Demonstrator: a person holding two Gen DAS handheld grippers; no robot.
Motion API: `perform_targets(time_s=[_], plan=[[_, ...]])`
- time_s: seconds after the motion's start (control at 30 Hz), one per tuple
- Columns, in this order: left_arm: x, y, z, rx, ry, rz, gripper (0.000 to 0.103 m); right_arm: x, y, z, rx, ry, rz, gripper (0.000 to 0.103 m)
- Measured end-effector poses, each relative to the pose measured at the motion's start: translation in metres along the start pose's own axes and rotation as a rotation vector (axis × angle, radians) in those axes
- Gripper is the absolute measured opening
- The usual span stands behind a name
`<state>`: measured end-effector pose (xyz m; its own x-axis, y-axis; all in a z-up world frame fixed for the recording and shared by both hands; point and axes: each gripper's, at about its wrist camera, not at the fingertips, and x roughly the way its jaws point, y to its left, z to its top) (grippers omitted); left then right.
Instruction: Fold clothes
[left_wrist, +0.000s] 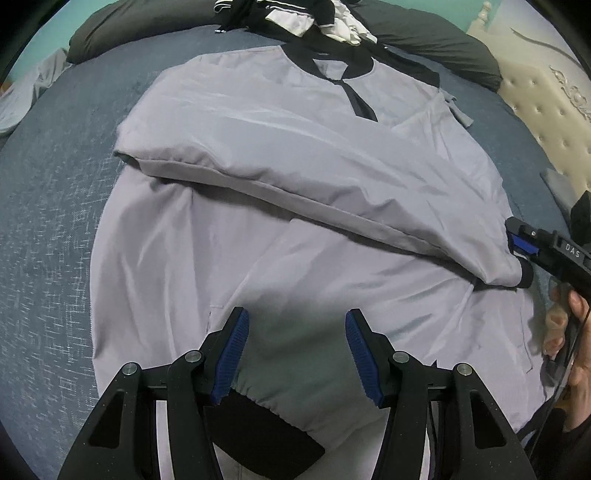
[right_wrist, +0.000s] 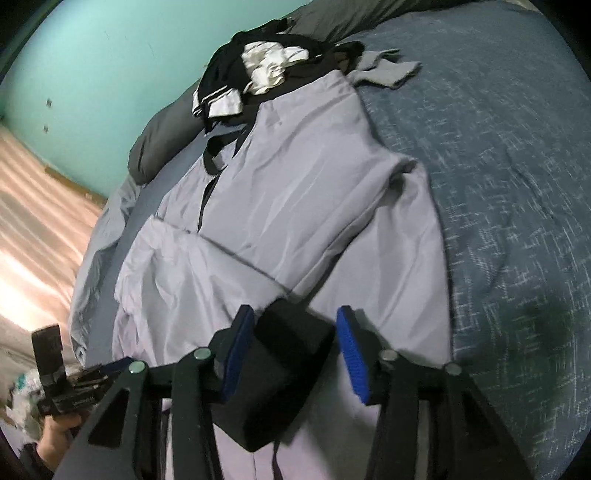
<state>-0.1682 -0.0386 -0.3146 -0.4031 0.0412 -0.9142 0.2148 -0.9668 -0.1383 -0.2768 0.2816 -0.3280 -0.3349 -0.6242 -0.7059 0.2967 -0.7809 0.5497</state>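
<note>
Lying lengthwise on the blue speckled bed (left_wrist: 48, 229), our pale grey, black-collared jacket (left_wrist: 295, 155) points its collar away from us. One sleeve crosses its chest. Left gripper (left_wrist: 295, 350) and right gripper (right_wrist: 291, 354) jaws gape, each around a black cuff.
</note>
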Motion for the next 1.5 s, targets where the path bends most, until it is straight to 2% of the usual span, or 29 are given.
perform_targets(time_s=[0.03, 0.1, 0.2, 0.33, 0.5, 0.67, 0.87, 1.07, 1.17, 1.23, 1.4, 1.5], plan=[[0.001, 0.000, -0.001, -0.002, 0.001, -0.001, 0.059, 0.000, 0.000, 0.000, 0.000, -0.001, -0.003, 0.033], [0.002, 0.000, -0.001, -0.003, 0.004, 0.004, 0.059, 0.000, -0.001, 0.000, 0.005, -0.006, -0.008, 0.016], [0.003, 0.001, -0.002, -0.003, 0.003, 0.014, 0.059, -0.004, 0.002, 0.000, -0.011, -0.026, -0.016, 0.006], [-0.001, 0.007, -0.003, -0.032, -0.009, 0.023, 0.059, -0.033, 0.000, -0.004, 0.000, -0.082, 0.002, 0.005], [-0.019, 0.021, -0.001, -0.072, -0.061, 0.059, 0.059, -0.070, -0.002, -0.009, 0.015, -0.154, 0.026, 0.005], [-0.032, 0.042, 0.008, -0.118, -0.107, 0.134, 0.058, -0.103, -0.017, -0.016, 0.043, -0.202, 0.004, 0.005], [-0.033, 0.062, 0.029, -0.108, -0.112, 0.218, 0.058, -0.108, -0.039, -0.023, 0.093, -0.192, 0.005, 0.005], [-0.025, 0.076, 0.054, -0.100, -0.123, 0.274, 0.058, -0.102, -0.041, -0.022, 0.096, -0.176, 0.018, 0.005], [-0.018, 0.080, 0.065, -0.063, -0.112, 0.304, 0.057, -0.098, -0.044, -0.022, 0.114, -0.165, 0.038, 0.005], [-0.012, 0.083, 0.072, -0.038, -0.105, 0.324, 0.054, -0.095, -0.044, -0.021, 0.120, -0.155, 0.052, 0.005], [0.002, 0.089, 0.088, 0.024, -0.085, 0.362, 0.027, -0.089, -0.037, -0.021, 0.103, -0.131, 0.060, 0.005], [0.007, 0.092, 0.093, 0.034, -0.091, 0.346, 0.022, -0.085, -0.033, -0.021, 0.090, -0.121, 0.060, 0.005]])
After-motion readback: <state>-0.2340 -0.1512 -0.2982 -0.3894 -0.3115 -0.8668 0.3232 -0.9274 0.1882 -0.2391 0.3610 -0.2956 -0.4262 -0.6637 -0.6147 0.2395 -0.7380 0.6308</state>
